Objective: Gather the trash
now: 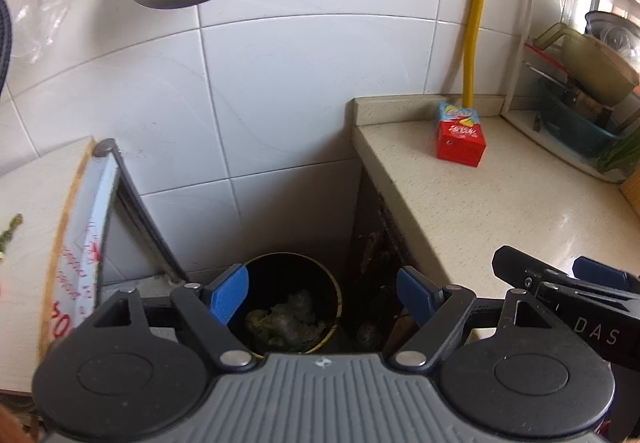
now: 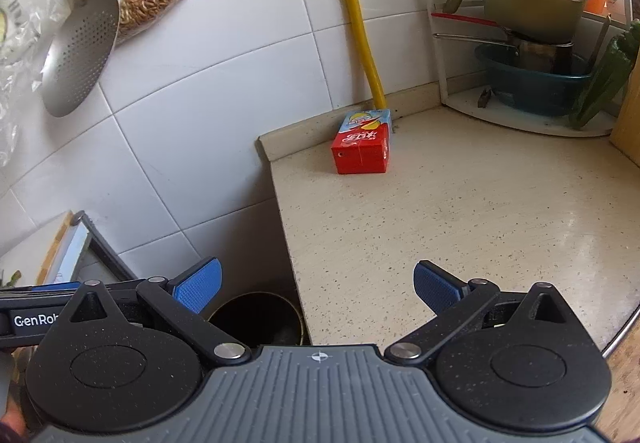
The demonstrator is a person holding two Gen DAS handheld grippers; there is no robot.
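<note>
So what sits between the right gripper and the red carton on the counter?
Nothing: only bare speckled countertop separates the open right gripper from the red carton, per the right wrist view.

A red-and-blue drink carton (image 2: 362,142) lies at the countertop's back corner, above the dark trash bin (image 1: 296,303).
</note>
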